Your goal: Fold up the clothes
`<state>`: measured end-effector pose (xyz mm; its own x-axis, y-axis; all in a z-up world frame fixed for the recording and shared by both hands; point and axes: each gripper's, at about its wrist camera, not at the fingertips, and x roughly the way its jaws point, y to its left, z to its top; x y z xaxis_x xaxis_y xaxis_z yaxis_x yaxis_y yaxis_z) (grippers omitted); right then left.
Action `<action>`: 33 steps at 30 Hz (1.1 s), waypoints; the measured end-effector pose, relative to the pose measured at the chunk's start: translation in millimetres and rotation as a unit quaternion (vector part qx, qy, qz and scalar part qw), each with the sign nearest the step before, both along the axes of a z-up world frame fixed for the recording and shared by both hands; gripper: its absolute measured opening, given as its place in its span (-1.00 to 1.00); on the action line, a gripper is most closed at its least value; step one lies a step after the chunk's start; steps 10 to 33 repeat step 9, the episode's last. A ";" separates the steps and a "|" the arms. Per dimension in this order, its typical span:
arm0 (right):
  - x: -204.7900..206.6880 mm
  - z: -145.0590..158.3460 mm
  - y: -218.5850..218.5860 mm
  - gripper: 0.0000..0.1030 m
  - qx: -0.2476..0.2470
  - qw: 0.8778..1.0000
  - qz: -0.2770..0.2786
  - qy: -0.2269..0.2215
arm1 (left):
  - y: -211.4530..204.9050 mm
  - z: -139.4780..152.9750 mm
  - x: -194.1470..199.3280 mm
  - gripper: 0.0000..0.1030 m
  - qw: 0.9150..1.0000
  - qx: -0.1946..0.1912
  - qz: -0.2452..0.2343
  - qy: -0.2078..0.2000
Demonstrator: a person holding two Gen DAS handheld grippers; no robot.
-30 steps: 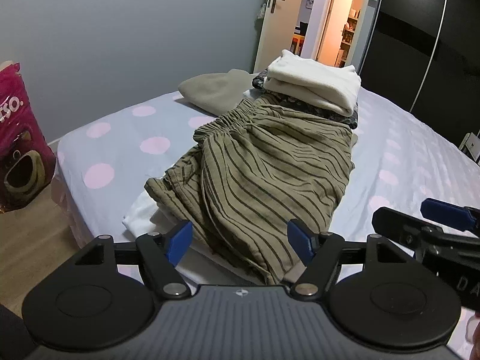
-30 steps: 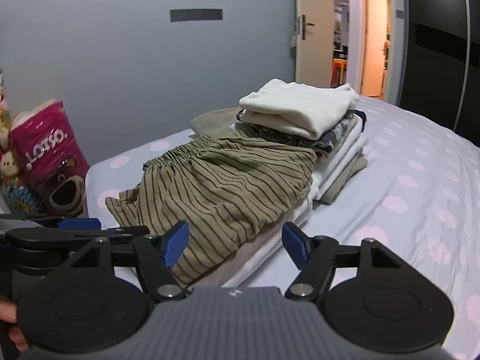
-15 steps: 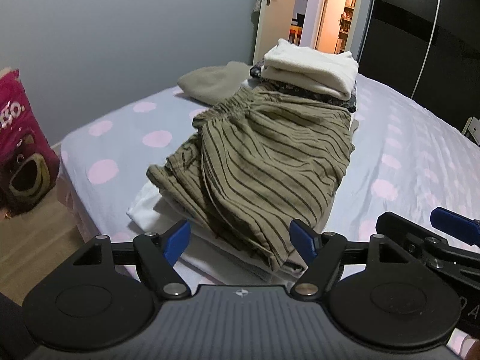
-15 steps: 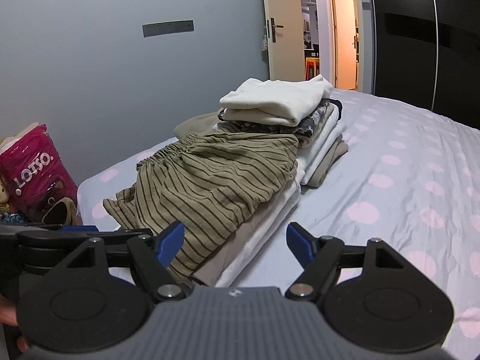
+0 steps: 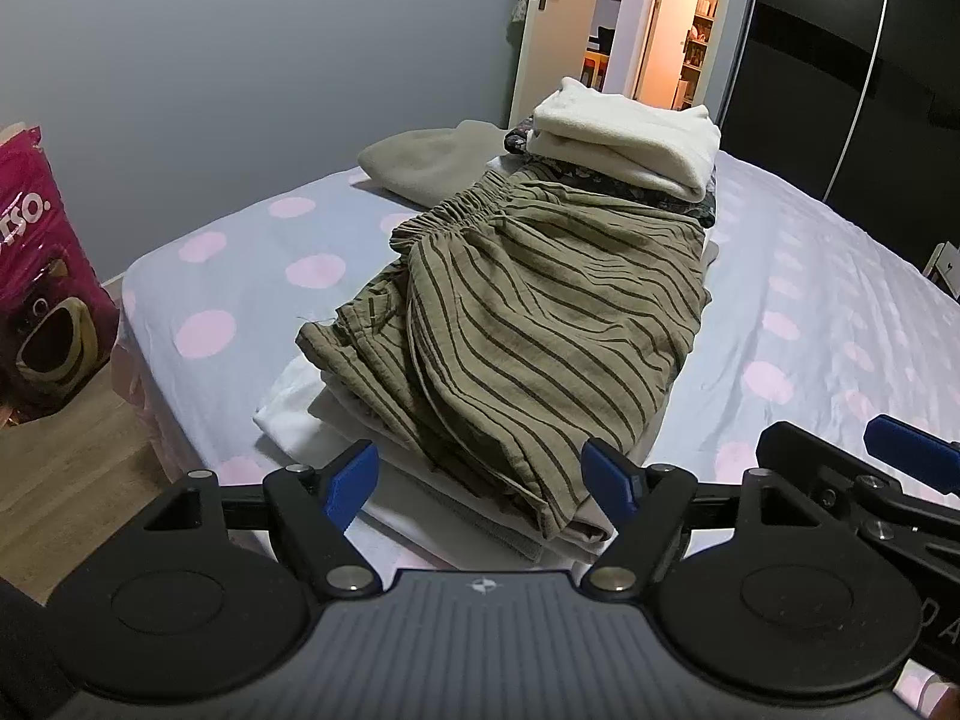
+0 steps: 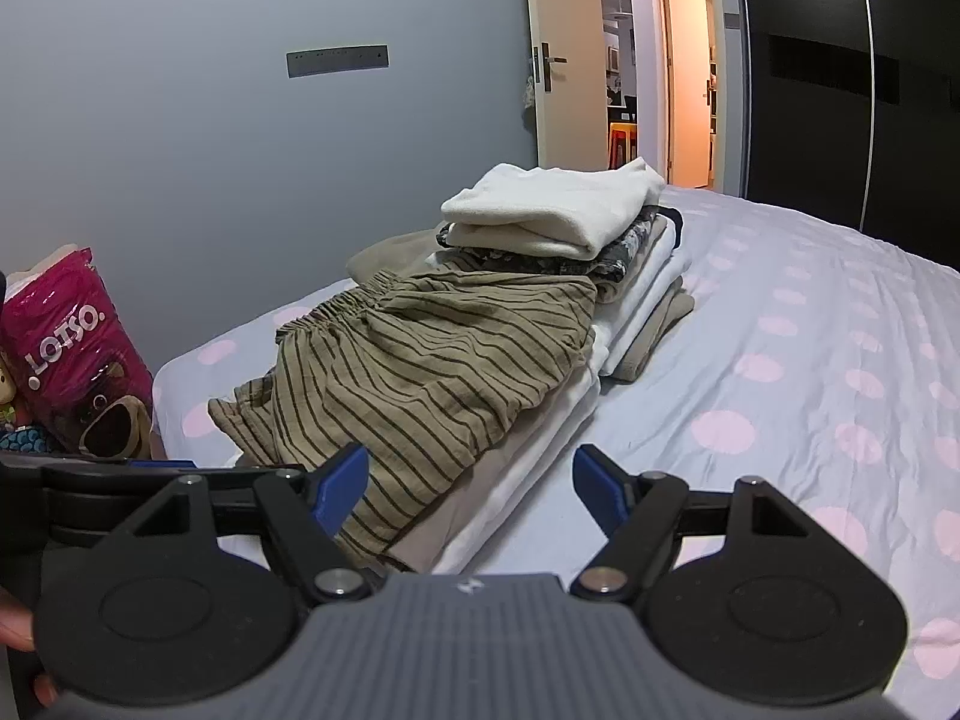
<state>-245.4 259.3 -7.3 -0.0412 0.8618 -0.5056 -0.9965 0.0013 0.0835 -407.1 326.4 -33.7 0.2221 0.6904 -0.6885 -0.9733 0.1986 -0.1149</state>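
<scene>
Olive striped shorts (image 5: pixel 540 312) (image 6: pixel 432 360) lie folded on top of a low stack of white and beige folded clothes (image 5: pixel 336 426) (image 6: pixel 540 450) near the foot of the bed. Behind them a taller pile is topped by a folded cream garment (image 5: pixel 630 138) (image 6: pixel 558 204). My left gripper (image 5: pixel 483 477) is open just short of the shorts' near hem, nothing between its blue pads. My right gripper (image 6: pixel 471 483) is open too, hovering at the stack's near right corner. The right gripper also shows in the left wrist view as a blue-tipped finger (image 5: pixel 906 456).
The bed (image 5: pixel 840 300) (image 6: pixel 810 360) has a pale sheet with pink dots. A flat beige garment (image 5: pixel 420 162) lies behind the shorts. A pink bag (image 5: pixel 42 276) (image 6: pixel 72 348) stands on the wooden floor at left. A door (image 6: pixel 558 60) stands open beyond.
The right gripper's view has shifted so the piles sit further left and lower in it; the left gripper has pulled back slightly from the shorts. Both stay open.
</scene>
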 end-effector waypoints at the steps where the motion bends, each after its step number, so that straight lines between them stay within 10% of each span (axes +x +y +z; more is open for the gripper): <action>1: 0.0 -0.1 -0.3 0.50 0.000 1.000 0.000 0.001 | 0.0 0.1 -0.1 0.43 1.000 0.000 0.000 0.000; 33: 1.2 -0.1 -2.6 0.50 0.002 1.000 0.001 0.008 | -2.6 1.9 -1.8 0.43 1.000 0.010 -0.002 -0.002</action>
